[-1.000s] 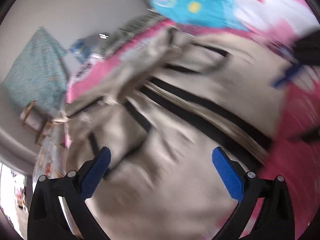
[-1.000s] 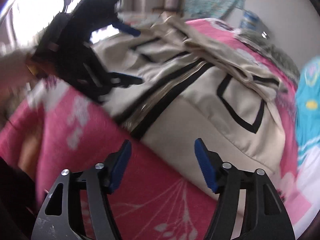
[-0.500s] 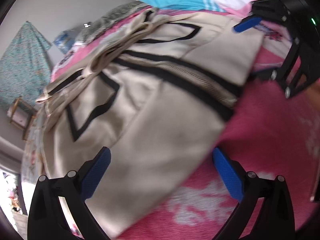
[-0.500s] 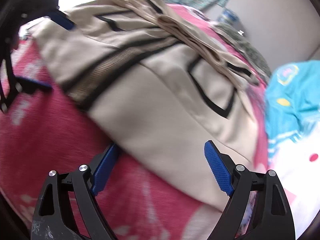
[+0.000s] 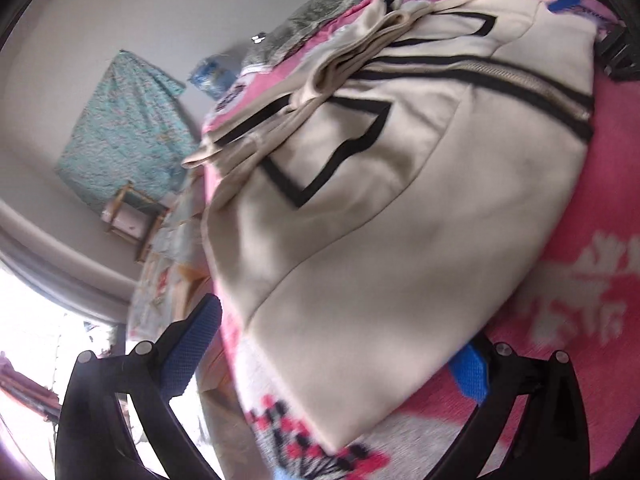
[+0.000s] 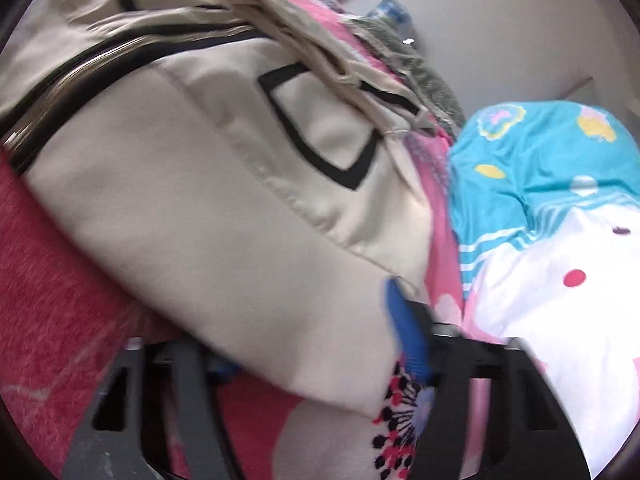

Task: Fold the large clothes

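A beige jacket (image 5: 360, 208) with black trim and a zip lies spread on a pink bedspread (image 5: 580, 272). My left gripper (image 5: 332, 360) is open wide at the jacket's near hem. Its right pad sits at the cloth's edge and its left pad hangs off the bed's side. In the right wrist view the same jacket (image 6: 208, 208) fills the middle. My right gripper (image 6: 316, 352) straddles the hem corner and its jaws are closing. Its left finger is hidden under the cloth, and the fabric between the pads is still flat. One of its blue fingertips (image 5: 564, 2) shows far across the jacket.
A turquoise patterned cloth (image 6: 540, 160) and a white and pink pillow (image 6: 560, 300) lie to the right of the jacket. A grey furry item (image 5: 316, 20) lies at the head of the bed. A wooden stool (image 5: 136, 216) and a teal hanging (image 5: 120, 128) stand by the wall.
Both grippers have come down to the jacket's near hem, left one toward the bed's side edge. The right jaws have narrowed around the hem corner. The left jaws stay wide.
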Demonstrator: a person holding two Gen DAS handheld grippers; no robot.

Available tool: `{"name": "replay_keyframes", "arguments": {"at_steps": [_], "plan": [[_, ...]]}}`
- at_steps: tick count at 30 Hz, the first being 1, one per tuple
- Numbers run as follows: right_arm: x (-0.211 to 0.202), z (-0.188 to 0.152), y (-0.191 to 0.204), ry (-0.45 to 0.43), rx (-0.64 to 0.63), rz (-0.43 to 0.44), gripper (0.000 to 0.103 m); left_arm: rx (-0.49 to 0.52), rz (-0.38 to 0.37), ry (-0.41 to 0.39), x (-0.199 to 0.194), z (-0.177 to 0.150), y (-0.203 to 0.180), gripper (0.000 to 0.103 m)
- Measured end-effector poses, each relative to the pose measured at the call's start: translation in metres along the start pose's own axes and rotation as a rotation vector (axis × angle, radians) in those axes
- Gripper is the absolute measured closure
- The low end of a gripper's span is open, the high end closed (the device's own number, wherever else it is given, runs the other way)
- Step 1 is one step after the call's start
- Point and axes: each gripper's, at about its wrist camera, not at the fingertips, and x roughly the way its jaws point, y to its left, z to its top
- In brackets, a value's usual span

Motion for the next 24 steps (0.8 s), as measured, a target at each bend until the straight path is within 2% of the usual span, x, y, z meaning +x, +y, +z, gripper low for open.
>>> {"name": "replay_keyframes", "arguments": {"at_steps": [1,3,6,8,10,11,12,13,14,16,19,22,24], "plan": [[0.0,-0.002,0.005,-0.004,-0.03,-0.03,0.068,-0.009,0.021,0.009,0.001,-0.004,0.005,0.004],[0.002,-0.002,0.003,-0.013,-0.02,-0.013,0.071,-0.028,0.054,0.021,0.002,-0.012,0.013,0.004],[0.003,0.003,-0.003,-0.044,0.023,0.019,0.086,-0.044,0.064,0.008,0.0,-0.017,0.018,0.007],[0.002,0.01,-0.016,-0.059,0.1,0.048,0.091,-0.02,0.046,-0.034,-0.007,-0.013,0.014,0.033],[-0.004,0.019,-0.036,-0.08,0.19,0.102,0.093,-0.026,0.053,-0.096,-0.016,-0.006,0.013,0.05],[-0.007,0.023,-0.042,-0.106,0.21,0.094,0.093,-0.032,0.049,-0.117,-0.019,-0.003,0.014,0.063],[-0.009,0.027,-0.044,-0.12,0.216,0.081,0.093,-0.035,0.041,-0.131,-0.021,0.0,0.015,0.071],[-0.011,0.033,-0.049,-0.137,0.222,0.064,0.094,-0.04,0.026,-0.144,-0.023,0.005,0.018,0.092],[-0.014,0.042,-0.056,-0.162,0.237,0.045,0.094,-0.047,0.017,-0.152,-0.024,0.009,0.021,0.097],[-0.012,0.061,-0.074,-0.197,0.294,0.049,0.094,-0.096,-0.016,-0.171,-0.024,0.019,0.036,0.097],[-0.002,0.09,-0.099,-0.231,0.361,0.094,0.094,-0.238,-0.148,-0.152,-0.006,0.04,0.08,0.098],[0.025,0.122,-0.122,-0.226,0.401,0.145,0.094,-0.307,-0.213,-0.141,0.016,0.062,0.114,0.098],[0.044,0.133,-0.135,-0.198,0.456,0.186,0.094,-0.314,-0.239,-0.123,0.035,0.08,0.13,0.098]]}}
